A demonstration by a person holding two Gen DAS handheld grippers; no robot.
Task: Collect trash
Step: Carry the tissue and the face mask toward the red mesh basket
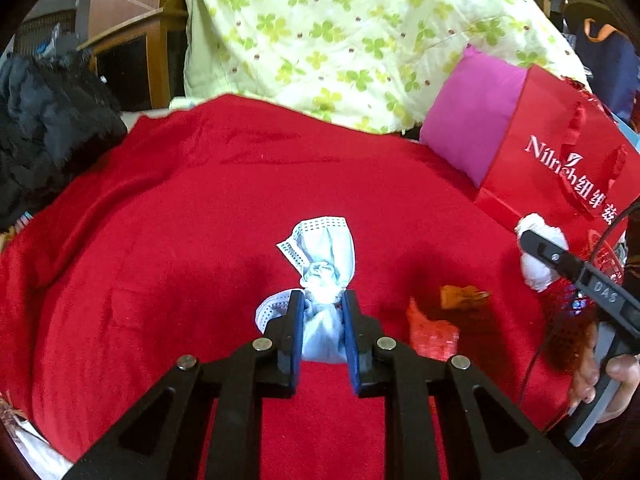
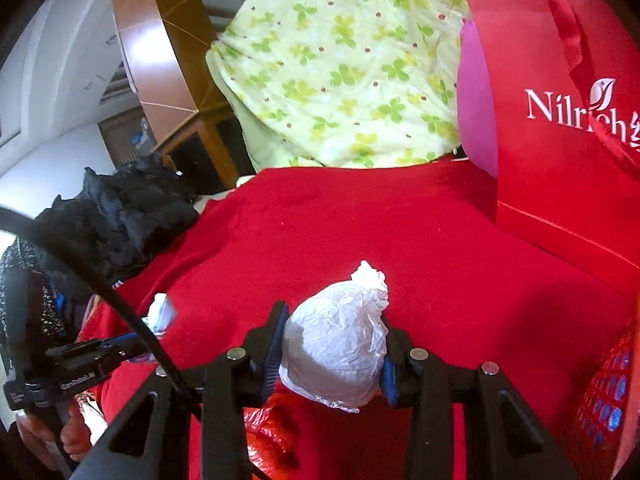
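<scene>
While the left tool (image 1: 322, 300) pinches a crumpled pale-blue surgical mask (image 1: 320, 280) over the red blanket (image 1: 160, 240), the right tool (image 2: 334, 344) clamps a wadded white plastic bag (image 2: 336, 352) near the red paper gift bag (image 2: 560, 140).

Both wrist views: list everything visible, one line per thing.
face mask: 1, light blue, knotted, on the blanket, between the left fingers
plastic wad: 1, white, in the right gripper
wrapper: 1, red, on the blanket
scrap: 1, orange, beside the wrapper
blanket: 1, red
gift bag: 1, red, far right
cushion: 1, magenta, behind the bag
quilt: 1, green clover print, behind
jacket: 1, black, left
left gripper: closed on mask
right gripper: closed on wad
</scene>
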